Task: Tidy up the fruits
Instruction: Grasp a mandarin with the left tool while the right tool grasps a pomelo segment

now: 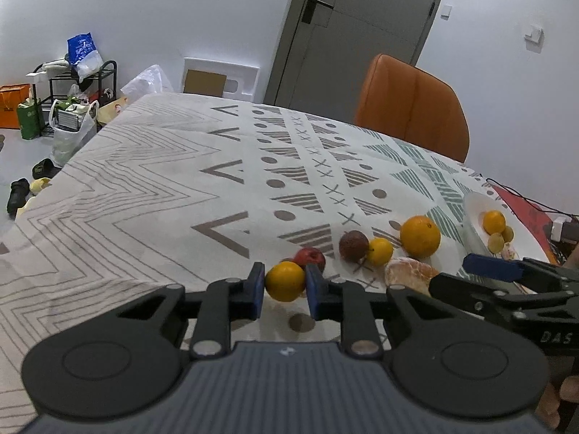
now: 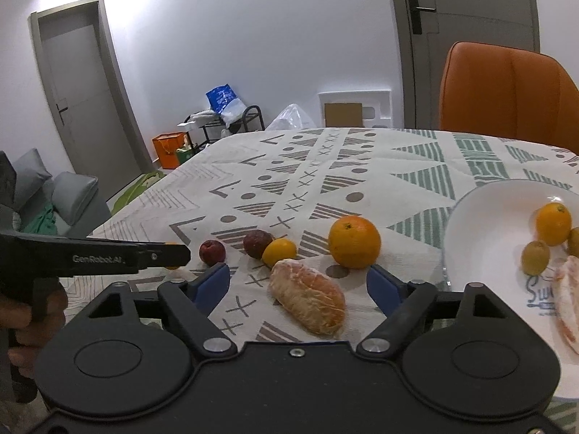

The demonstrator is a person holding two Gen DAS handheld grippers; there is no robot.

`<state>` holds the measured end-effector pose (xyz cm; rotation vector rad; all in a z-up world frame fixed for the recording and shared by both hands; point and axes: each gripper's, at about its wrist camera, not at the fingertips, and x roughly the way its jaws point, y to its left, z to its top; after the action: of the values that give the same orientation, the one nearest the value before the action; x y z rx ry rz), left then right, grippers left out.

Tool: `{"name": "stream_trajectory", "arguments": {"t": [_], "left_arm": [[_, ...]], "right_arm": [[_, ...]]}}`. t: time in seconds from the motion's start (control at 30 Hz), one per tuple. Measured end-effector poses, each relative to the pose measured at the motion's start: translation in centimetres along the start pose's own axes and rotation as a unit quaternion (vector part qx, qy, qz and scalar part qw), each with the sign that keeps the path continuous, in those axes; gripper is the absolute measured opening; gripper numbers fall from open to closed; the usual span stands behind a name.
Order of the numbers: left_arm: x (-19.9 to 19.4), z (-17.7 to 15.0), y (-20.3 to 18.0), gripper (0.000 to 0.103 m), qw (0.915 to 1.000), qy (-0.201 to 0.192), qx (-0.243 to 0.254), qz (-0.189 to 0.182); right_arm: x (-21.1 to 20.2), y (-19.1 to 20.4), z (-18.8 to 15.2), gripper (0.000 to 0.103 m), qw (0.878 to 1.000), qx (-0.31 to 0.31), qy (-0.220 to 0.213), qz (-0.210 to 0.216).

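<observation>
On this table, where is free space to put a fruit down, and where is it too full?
Free: the tablecloth from the fruit row back to the chair, and the near half of the plate. Crowded: the row of plum, dark fruit, small orange, peeled segment and big orange; also the plate's far-right side.

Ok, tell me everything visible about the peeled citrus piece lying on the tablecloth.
The peeled citrus piece is an oblong, peel-free chunk, pale orange with whitish pith and visible segment lines. It lies on its side directly on the patterned tablecloth, ahead of the open right gripper and between its spread fingers, touching neither. The large orange sits just beyond it, the white plate to its right. In the left view it appears at.
</observation>
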<state>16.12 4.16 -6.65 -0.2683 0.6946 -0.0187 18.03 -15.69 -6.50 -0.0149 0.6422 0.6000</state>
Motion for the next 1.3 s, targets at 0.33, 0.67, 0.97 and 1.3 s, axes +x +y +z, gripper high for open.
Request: {"name": "stream_trajectory", "arguments": {"t": [0.33, 0.67, 0.97, 1.3], "left_arm": [[-0.8, -0.1, 1.3, 0.022, 0.9998, -0.008, -0.015, 0.007], [-1.5, -0.4, 1.6, 0.022, 0.9997, -0.015, -0.018, 0.006], [-1.3, -0.4, 2.0, 0.022, 0.9996, -0.013, -0.024, 0.011], [-1.2, -0.5, 2.2, 0.022, 0.9995, -0.011, -0.028, 0.013]], "right_arm": [[1.3, 0.7, -0.4, 0.072, 1.0, -0.002, 0.021, 0.003], [0.2, 1.0, -0.6, 0.034, 0.999, -0.004, 0.037, 0.007], [1.6, 1.1, -0.5, 0.052, 0.999, -0.008, 0.039, 0.002], [2.2, 2.7, -0.8, 0.032, 0.997, -0.055, 0.052, -0.016]]}}
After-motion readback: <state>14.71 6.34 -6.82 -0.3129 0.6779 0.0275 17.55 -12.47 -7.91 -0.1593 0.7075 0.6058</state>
